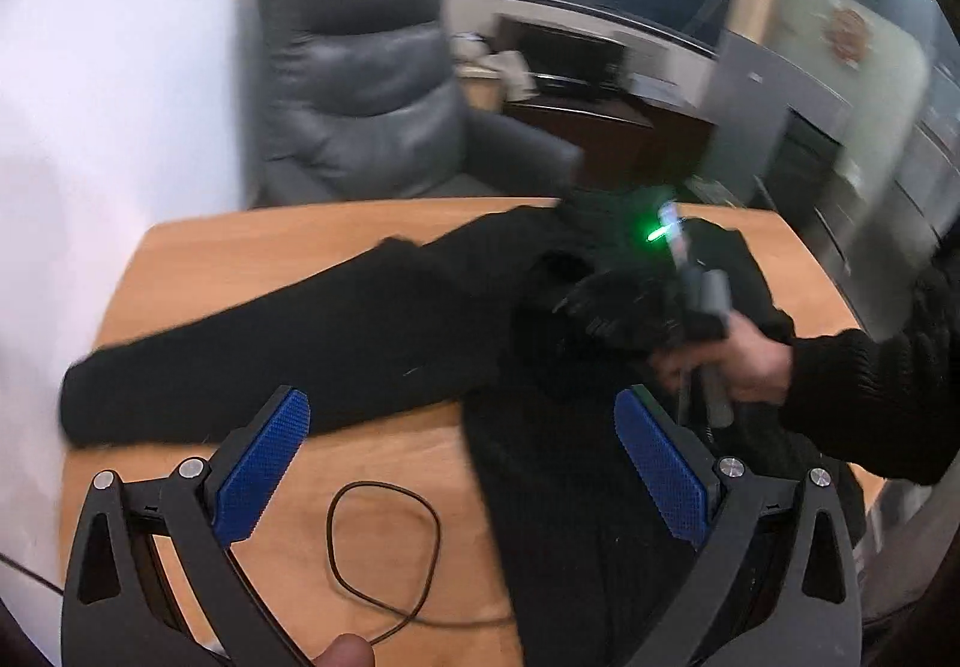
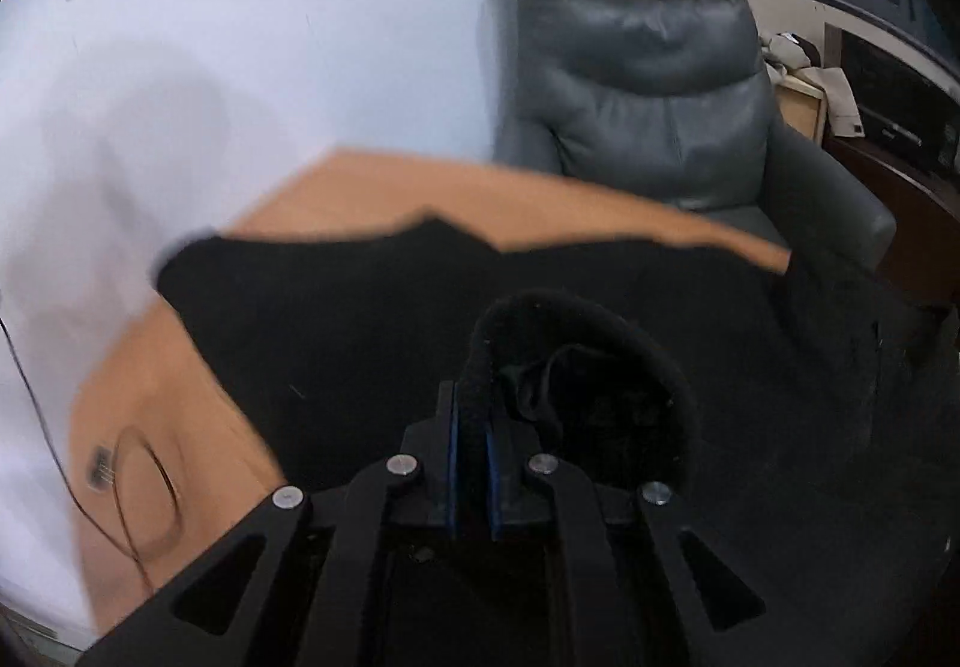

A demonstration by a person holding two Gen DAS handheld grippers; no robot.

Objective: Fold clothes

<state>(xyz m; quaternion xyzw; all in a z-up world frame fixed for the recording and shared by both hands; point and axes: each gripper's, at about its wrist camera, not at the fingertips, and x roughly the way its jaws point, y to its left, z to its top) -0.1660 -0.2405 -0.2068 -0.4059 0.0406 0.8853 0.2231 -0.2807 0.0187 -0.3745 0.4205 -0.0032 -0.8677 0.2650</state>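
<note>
A black knit sweater (image 1: 372, 343) lies spread on the wooden table (image 1: 372, 463), one sleeve stretched to the left. My left gripper (image 1: 462, 463) is open and empty above the table's near side, its blue pads (image 1: 258, 475) on either side of the sweater's body. My right gripper (image 2: 471, 439) is shut on a black cuff or hem of the sweater (image 2: 576, 361), which is lifted above the rest of the garment. In the left wrist view the right gripper (image 1: 606, 307) is held by a hand over the sweater's right part.
A thin brown cord loop (image 1: 384, 553) lies on the table near the front; it also shows in the right wrist view (image 2: 150, 493). A grey leather armchair (image 1: 360, 84) stands behind the table. A white wall (image 1: 120, 96) is at left. Dark office furniture (image 1: 576, 66) stands at back right.
</note>
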